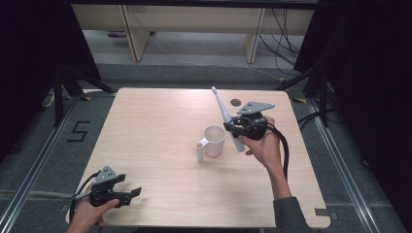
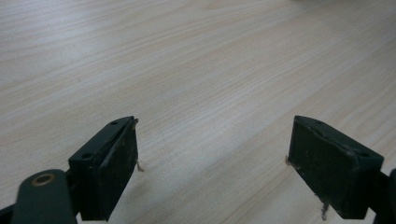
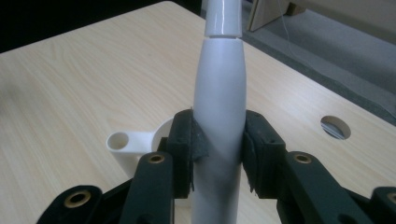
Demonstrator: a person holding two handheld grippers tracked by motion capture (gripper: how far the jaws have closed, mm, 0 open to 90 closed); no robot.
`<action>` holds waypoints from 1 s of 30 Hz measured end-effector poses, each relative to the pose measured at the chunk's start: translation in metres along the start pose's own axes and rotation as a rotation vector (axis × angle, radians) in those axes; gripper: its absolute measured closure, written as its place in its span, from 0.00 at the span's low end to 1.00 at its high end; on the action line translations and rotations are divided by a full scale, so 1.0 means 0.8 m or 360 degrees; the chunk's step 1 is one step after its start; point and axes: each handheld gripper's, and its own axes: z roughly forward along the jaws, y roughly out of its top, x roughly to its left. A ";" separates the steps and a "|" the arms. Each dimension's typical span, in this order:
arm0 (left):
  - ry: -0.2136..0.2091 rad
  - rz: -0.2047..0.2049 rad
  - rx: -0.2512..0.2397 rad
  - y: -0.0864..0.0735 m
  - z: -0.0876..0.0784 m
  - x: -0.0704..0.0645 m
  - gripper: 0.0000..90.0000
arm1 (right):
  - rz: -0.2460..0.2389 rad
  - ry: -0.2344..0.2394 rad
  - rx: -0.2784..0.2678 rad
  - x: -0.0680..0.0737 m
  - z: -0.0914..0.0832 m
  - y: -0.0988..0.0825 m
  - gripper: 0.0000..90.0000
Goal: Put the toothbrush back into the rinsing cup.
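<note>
While the right gripper (image 1: 236, 130) clamps the white electric toothbrush (image 1: 225, 118) around its thick handle, the slim head end points up and away toward the far edge of the table (image 1: 160, 116). In the right gripper view both pads press flat on the toothbrush body (image 3: 219, 126), so the grip looks firm and centred. It hangs just right of the white cup (image 1: 214, 141), butt end low beside the rim, which is probably why it's held steeply tilted: the likely aim is to stand it in the cup. The cup's tube-shaped handle (image 1: 200, 149) sticks out on the left, clear of the approach. Left gripper (image 1: 127, 194) sits at the near-left corner, jaws apart and holding nothing, bare wood between them, parked out of the way.
</note>
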 end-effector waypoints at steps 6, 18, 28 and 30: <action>-0.0003 0.0001 -0.0001 0.000 0.000 0.000 0.17 | 0.0028 -0.0002 -0.0072 0.000 0.013 0.010 0.75; -0.0005 0.0001 0.0001 0.000 0.000 0.000 0.17 | 0.0113 0.0016 -0.0198 0.006 0.034 0.031 0.75; -0.0011 -0.0002 -0.0003 0.000 0.000 0.000 0.17 | 0.0124 0.0014 -0.0264 0.009 0.053 0.042 0.75; -0.0012 -0.0016 -0.0014 0.000 0.001 -0.001 0.17 | 0.0109 -0.0001 -0.0290 0.009 0.058 0.042 0.75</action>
